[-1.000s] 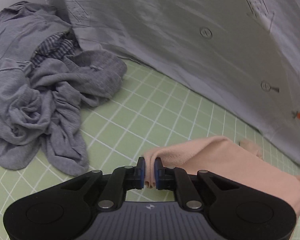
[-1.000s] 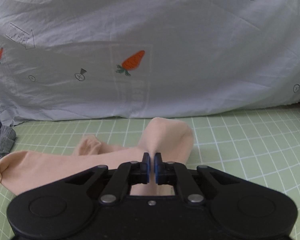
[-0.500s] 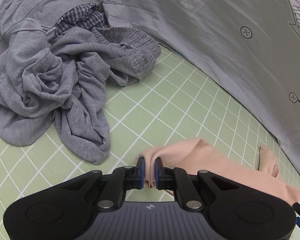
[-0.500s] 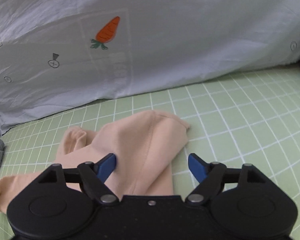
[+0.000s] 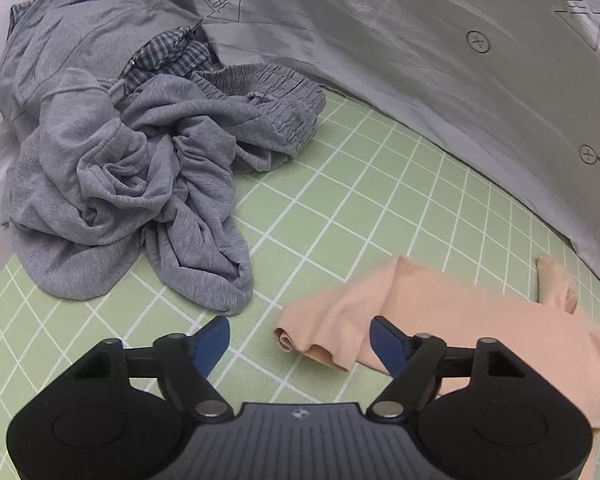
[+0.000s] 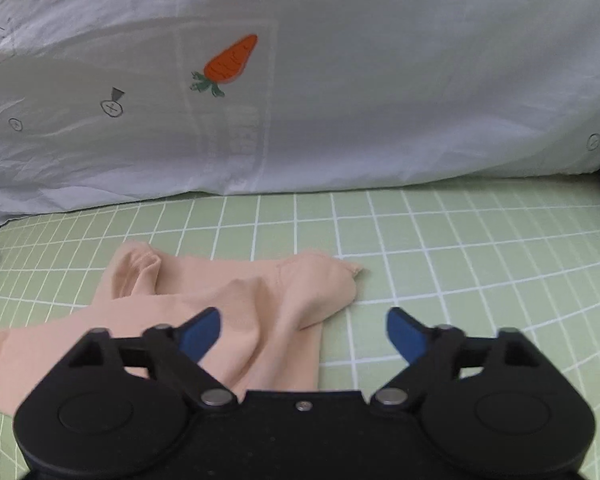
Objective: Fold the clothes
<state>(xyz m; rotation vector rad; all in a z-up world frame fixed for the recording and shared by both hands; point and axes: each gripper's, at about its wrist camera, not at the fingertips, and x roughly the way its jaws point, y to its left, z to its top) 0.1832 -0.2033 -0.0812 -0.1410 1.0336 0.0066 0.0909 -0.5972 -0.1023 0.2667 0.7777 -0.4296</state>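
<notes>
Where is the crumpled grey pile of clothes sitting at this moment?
In the left wrist view, the crumpled grey pile of clothes lies upper left on the green gridded mat, against the white printed sheet, left of the flat peach garment.

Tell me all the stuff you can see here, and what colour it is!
Peach garment: one, peach-pink, lying loose on the mat in front of both grippers.
Grey clothes pile: one crumpled heap, grey, on the mat's left side, with a blue checked piece tucked in it.
White sheet: one, white with an orange carrot and small printed marks, along the back.
Mat: one, green with white grid lines, under everything.
Left gripper: black, blue fingers spread open, holding nothing.
Right gripper: black, blue fingers spread open, holding nothing.
</notes>
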